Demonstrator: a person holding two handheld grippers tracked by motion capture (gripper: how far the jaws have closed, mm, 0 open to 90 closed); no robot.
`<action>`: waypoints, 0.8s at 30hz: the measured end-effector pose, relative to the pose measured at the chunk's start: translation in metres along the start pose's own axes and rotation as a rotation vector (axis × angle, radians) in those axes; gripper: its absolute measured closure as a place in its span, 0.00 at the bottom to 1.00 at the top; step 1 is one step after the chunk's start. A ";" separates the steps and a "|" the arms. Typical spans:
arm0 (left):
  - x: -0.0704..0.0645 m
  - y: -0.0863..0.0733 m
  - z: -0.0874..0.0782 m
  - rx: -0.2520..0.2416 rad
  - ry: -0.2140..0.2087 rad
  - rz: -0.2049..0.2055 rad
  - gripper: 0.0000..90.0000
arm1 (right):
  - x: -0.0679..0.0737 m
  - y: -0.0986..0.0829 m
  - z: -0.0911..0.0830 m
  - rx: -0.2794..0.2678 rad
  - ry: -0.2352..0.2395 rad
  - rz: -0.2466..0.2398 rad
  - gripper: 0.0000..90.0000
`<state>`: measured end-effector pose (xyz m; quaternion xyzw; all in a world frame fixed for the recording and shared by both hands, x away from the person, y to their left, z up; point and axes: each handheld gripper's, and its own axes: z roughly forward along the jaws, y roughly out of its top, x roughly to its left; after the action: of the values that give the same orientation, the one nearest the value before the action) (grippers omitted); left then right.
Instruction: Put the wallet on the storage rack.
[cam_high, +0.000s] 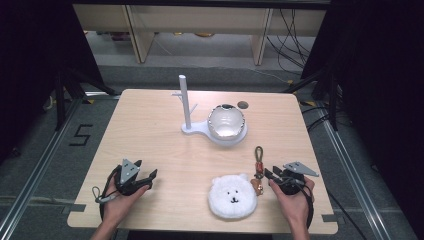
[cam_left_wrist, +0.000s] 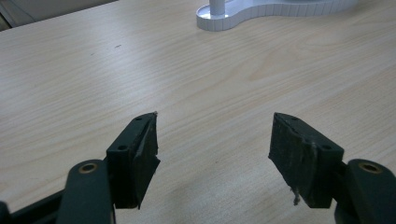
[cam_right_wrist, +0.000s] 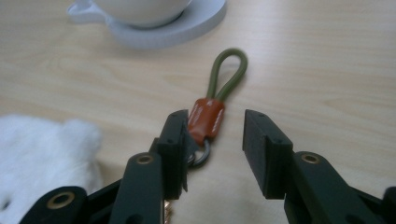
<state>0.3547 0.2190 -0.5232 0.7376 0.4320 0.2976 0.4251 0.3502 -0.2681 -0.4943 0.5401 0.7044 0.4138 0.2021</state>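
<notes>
A key strap (cam_high: 258, 162) lies on the wooden table (cam_high: 165, 145), right of a white fluffy bear-face plush (cam_high: 232, 196). It has an olive cord loop (cam_right_wrist: 229, 74), a brown leather band (cam_right_wrist: 205, 119) and a metal ring (cam_right_wrist: 201, 156). My right gripper (cam_right_wrist: 214, 129) is open and low around the band, which rests against the jaw on the left in the right gripper view. In the high view the right gripper (cam_high: 269, 174) points left at the strap. My left gripper (cam_left_wrist: 215, 135) is open over bare wood, at the table's front left (cam_high: 149, 176).
A white stand (cam_high: 186, 102) with a post and side pegs rises at the table's middle back. Its round base (cam_high: 240, 136) carries a shiny domed bowl (cam_high: 226, 121). The base edge (cam_left_wrist: 243, 16) lies far ahead of the left gripper. The plush (cam_right_wrist: 46, 154) lies left of the right gripper.
</notes>
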 end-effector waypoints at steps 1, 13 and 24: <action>0.000 0.000 0.001 -0.006 -0.005 -0.001 0.36 | 0.001 0.002 -0.002 0.046 -0.001 -0.004 0.69; 0.001 0.000 0.001 -0.001 -0.005 -0.014 0.36 | 0.002 0.028 -0.009 0.396 0.080 -0.088 0.72; -0.001 0.001 0.004 0.042 -0.017 0.004 0.36 | 0.030 0.051 0.007 0.624 0.170 -0.214 0.67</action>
<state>0.3585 0.2165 -0.5242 0.7497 0.4332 0.2830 0.4125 0.3757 -0.2337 -0.4530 0.4623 0.8642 0.1985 0.0100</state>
